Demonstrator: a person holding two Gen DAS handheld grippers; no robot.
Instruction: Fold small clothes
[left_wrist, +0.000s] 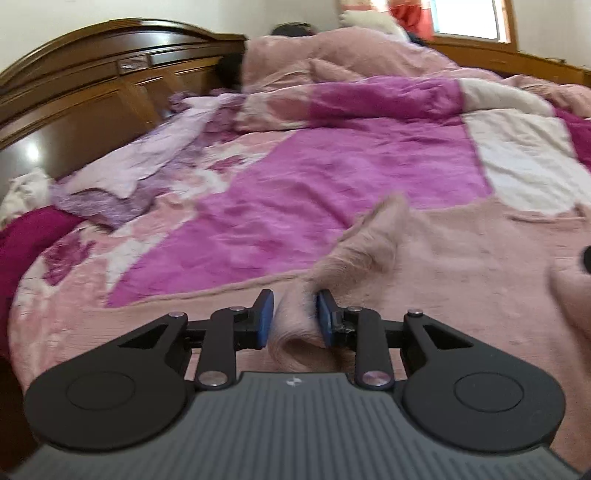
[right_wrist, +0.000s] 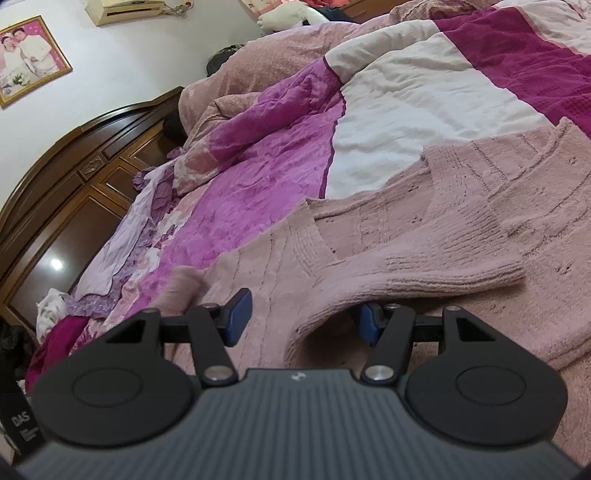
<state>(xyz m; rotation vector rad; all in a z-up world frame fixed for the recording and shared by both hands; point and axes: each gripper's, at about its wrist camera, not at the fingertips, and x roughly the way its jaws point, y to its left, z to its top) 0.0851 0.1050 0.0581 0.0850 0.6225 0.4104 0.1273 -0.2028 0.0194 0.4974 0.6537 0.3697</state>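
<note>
A pink knitted sweater (right_wrist: 406, 236) lies spread on the bed, with a sleeve folded across its body. My left gripper (left_wrist: 293, 317) is shut on a bunched edge of the sweater (left_wrist: 365, 243), which is lifted into a ridge between the blue pads. My right gripper (right_wrist: 301, 317) is open, low over the sweater, with a fold of the hem lying between its wide-apart pads. Nothing is clamped in it.
The bed has a pink, magenta and white quilt (left_wrist: 295, 177). A heaped pink duvet (left_wrist: 332, 62) lies at the far side. A wooden headboard (left_wrist: 92, 81) stands at left, with crumpled lilac cloth (left_wrist: 147, 158) beside it. A framed photo (right_wrist: 26, 59) hangs on the wall.
</note>
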